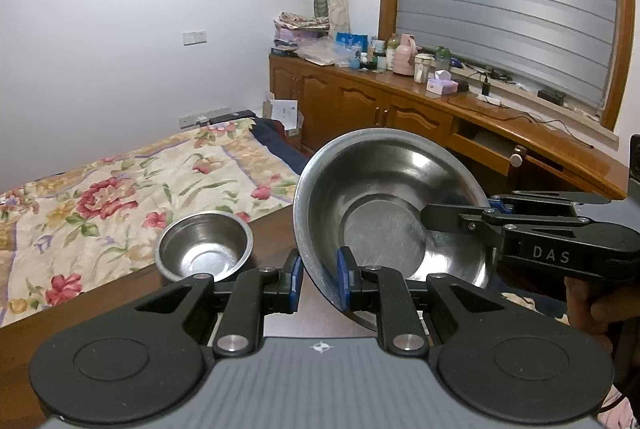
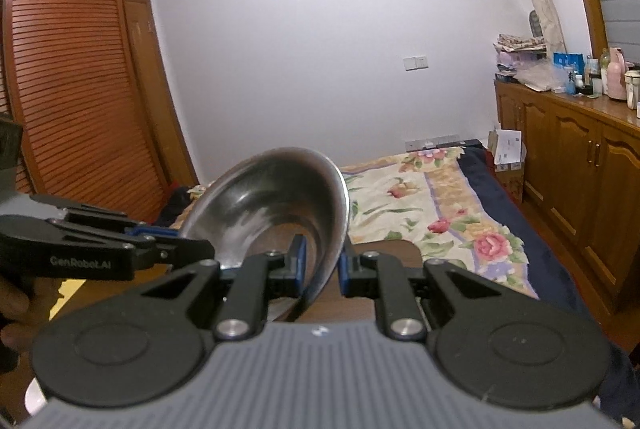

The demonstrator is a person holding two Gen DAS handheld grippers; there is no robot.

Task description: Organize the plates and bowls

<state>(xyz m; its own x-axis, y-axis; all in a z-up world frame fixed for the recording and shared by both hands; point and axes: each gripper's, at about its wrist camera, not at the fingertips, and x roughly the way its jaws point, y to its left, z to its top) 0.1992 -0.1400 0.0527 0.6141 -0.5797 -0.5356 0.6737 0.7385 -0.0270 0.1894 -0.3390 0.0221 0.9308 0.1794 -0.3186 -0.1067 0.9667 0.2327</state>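
Beyond tabletop (image 1: 276,229), large bowl's (image 1: 384,197) rim finger-hidden

A small steel bowl (image 1: 205,245) is set upright on the dark wooden table (image 1: 276,233), at ten o'clock from the table's near middle.

A home bedroom: floral-covered bed (image 1: 132,197), louvred wardrobe (image 2: 76,89).
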